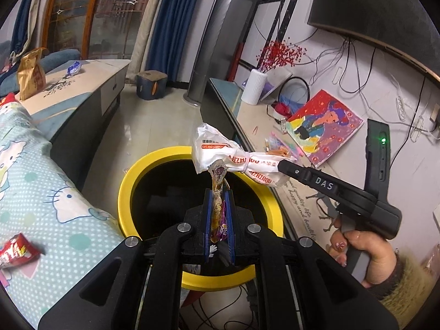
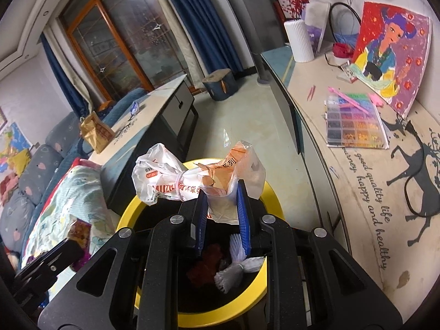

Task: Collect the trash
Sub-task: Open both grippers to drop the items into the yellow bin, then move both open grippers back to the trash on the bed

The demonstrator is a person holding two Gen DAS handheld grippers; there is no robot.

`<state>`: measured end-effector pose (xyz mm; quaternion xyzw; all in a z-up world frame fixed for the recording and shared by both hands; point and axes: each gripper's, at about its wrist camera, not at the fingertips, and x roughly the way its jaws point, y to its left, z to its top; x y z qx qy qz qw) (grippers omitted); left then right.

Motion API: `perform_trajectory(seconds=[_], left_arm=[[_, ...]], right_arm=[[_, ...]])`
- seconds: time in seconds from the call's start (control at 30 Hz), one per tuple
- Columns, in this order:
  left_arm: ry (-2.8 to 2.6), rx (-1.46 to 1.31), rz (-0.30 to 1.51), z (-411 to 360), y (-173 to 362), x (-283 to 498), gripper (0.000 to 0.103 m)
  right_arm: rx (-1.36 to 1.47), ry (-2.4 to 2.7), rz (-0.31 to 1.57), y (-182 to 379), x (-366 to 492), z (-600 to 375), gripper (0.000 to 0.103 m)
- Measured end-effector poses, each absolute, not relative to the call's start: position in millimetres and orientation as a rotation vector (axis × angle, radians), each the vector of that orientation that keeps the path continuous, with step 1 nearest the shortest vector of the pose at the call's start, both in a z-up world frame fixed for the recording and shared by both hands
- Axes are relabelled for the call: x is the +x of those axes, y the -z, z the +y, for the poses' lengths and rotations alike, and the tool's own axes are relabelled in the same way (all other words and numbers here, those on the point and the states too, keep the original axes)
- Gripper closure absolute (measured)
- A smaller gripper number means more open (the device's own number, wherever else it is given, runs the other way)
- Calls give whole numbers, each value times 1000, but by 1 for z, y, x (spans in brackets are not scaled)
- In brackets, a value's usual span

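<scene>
Yellow-rimmed bin [image 1: 129,192] gapes below. The right hand-held gripper [image 2: 221,206] pinches a white crumpled wrapper [image 2: 162,178], light and slippery (best held at its tied waist), at twelve o'clock. The left hand-held gripper [image 1: 219,211] pinches a limp snack packet [image 1: 217,206].

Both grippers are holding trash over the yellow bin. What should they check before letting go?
1. Left gripper shut on the small snack wrapper: ok.
2. Right gripper shut on the white tissue packet: ok.
3. Snack wrapper hangs over the opening of the yellow bin: ok.
4. Tissue packet over the opening: cannot tell; its tied end reaches toward the rim.
5. Room left inside the bin: ok, the trash inside lies low.
6. More trash left: not ok, a red wrapper lies on the blanket.
</scene>
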<state>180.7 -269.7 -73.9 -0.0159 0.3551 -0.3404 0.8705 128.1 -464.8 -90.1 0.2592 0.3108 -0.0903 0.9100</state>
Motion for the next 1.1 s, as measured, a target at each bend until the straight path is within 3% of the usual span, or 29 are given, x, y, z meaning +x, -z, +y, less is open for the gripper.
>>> perform_trajectory(seconds=[0.1, 0.17, 0.23, 0.3, 0.37, 0.43, 1.1], left_arm=[[714, -20, 759, -277, 81, 188, 92], [699, 0, 777, -281, 88, 194, 83], [686, -28, 800, -278, 92, 199, 37], [677, -68, 794, -269, 92, 199, 21], [676, -75, 786, -265, 90, 197, 19], [674, -72, 781, -262, 89, 194, 10], [529, -125, 650, -186, 51, 158, 10]], right_arm=[[556, 178, 661, 95, 130, -466, 84], [572, 162, 687, 100, 133, -468, 75], [598, 170, 699, 104, 133, -470, 69], [611, 168, 705, 106, 132, -472, 65], [608, 187, 701, 105, 130, -471, 54], [615, 187, 696, 104, 129, -470, 52], [497, 51, 611, 55, 123, -417, 43]])
